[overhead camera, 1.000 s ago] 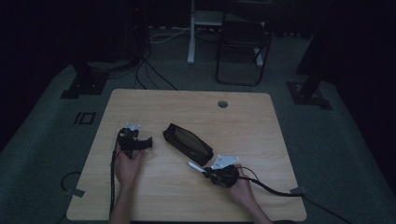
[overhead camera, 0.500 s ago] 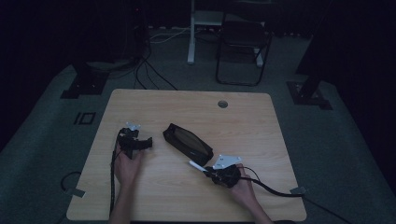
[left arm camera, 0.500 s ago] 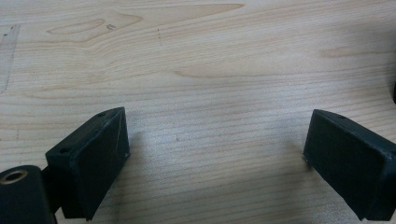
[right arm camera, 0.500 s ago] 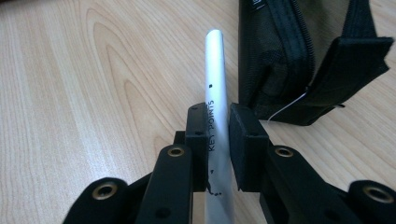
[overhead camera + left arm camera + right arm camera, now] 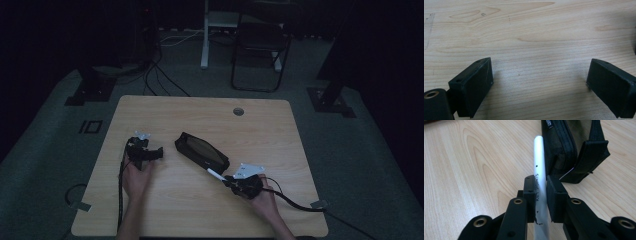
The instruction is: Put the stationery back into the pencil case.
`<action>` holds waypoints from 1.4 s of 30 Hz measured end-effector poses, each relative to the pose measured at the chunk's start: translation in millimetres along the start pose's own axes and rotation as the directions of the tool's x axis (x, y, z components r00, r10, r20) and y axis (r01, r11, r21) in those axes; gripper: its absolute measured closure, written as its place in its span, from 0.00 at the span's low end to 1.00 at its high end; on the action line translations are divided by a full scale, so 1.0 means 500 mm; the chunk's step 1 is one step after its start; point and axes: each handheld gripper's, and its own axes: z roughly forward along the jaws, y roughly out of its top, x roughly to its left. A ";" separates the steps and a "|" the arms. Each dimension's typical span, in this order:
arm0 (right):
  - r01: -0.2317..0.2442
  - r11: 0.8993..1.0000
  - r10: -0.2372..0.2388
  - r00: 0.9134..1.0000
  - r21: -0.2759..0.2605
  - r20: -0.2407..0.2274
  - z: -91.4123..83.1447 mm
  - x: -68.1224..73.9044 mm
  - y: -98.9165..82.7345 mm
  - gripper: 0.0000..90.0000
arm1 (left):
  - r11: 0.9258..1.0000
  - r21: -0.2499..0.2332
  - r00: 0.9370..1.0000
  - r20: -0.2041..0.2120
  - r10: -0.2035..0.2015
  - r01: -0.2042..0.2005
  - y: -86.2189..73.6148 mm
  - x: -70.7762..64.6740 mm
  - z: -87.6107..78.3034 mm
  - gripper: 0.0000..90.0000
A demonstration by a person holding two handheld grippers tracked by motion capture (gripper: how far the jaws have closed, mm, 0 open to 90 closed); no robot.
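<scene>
**Right claw pinches pen beside case**

Right claw (image 5: pixel 541 195) has its jaws closed on a white pen (image 5: pixel 539 157), gripped mid-barrel so the far end sticks out ahead, probably to steer it. Just past that tip, touching or nearly so, lies the black case (image 5: pixel 569 147). Left claw (image 5: pixel 540 85) rests well apart, jaws wide and empty over bare table (image 5: pixel 529 32), likely waiting to steady the case.

Dim room; folding chair (image 5: pixel 260 42) on grey carpet (image 5: pixel 350 150).
</scene>
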 end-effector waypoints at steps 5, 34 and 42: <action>0.002 1.000 -0.002 1.000 -0.008 0.006 -0.008 -0.002 0.002 0.87 | 1.000 0.000 1.000 0.000 0.000 0.000 0.000 0.000 0.000 0.08; 0.009 0.999 -0.007 0.999 -0.045 0.040 -0.041 -0.012 0.021 0.87 | 1.000 0.000 1.000 -0.001 -0.002 0.002 0.000 0.000 0.000 0.08; 0.013 0.999 -0.011 0.999 -0.052 0.043 -0.044 -0.011 0.029 0.87 | 1.000 -0.001 1.000 -0.002 -0.003 0.003 0.000 0.000 0.000 0.08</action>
